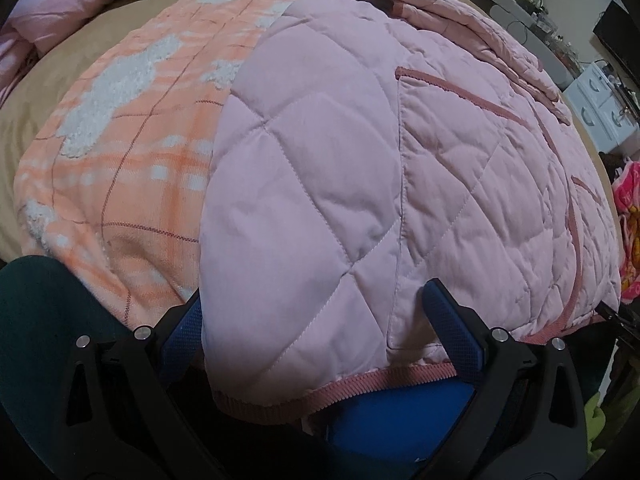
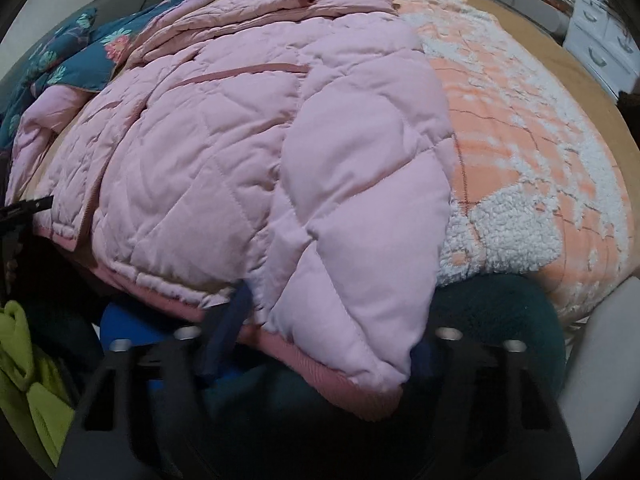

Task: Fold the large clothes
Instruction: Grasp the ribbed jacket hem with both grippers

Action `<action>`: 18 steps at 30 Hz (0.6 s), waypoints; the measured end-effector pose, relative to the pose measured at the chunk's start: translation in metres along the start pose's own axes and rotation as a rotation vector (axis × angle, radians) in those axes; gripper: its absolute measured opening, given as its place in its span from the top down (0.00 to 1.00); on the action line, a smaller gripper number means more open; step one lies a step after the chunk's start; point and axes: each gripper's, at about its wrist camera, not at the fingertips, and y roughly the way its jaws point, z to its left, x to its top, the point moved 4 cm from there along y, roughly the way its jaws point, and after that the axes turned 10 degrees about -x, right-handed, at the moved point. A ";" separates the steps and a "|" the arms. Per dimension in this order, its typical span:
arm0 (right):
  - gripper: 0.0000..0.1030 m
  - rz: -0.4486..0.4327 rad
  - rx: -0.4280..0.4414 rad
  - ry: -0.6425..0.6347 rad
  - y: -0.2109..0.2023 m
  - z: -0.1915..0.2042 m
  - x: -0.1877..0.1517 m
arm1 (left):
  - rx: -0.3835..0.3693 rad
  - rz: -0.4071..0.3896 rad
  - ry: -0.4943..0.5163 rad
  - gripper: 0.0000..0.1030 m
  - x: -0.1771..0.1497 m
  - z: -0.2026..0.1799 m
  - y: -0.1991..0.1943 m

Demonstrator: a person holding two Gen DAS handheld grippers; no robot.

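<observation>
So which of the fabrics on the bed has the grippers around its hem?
The pink quilted jacket, with its ribbed hem between the fingers of both grippers; the orange fleecy blanket lies under it, and the teal floral quilt sits farther back.

Pink quilted jacket: diamond stitching, darker pink ribbed trim along hem and pocket openings. Lies spread flat, partly folded, on orange-and-white fleece blanket, covering one side of blanket, other side bare. Collar end at blanket's far edge; ribbed hem hangs just past blanket's near edge. One padded panel folded over onto body.
</observation>
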 end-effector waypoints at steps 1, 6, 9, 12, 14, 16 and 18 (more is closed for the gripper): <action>0.61 -0.013 0.005 0.007 -0.004 -0.001 0.000 | -0.002 0.000 -0.002 0.08 0.000 0.001 0.000; 0.79 -0.112 0.065 0.033 -0.029 -0.002 0.011 | 0.005 -0.003 -0.005 0.08 -0.001 0.000 -0.002; 0.81 -0.182 0.102 0.051 -0.048 -0.003 0.024 | 0.004 -0.006 -0.004 0.08 -0.001 0.000 -0.003; 0.81 -0.241 0.121 0.065 -0.063 -0.005 0.036 | -0.003 -0.008 -0.006 0.08 -0.001 0.000 -0.003; 0.81 -0.274 0.125 0.073 -0.072 -0.005 0.042 | -0.009 -0.008 -0.006 0.09 -0.001 0.000 -0.003; 0.81 -0.296 0.130 0.079 -0.077 -0.006 0.048 | -0.011 -0.007 -0.009 0.11 -0.001 0.000 -0.003; 0.81 -0.306 0.134 0.082 -0.079 -0.007 0.052 | -0.019 -0.006 -0.014 0.15 -0.002 0.002 -0.004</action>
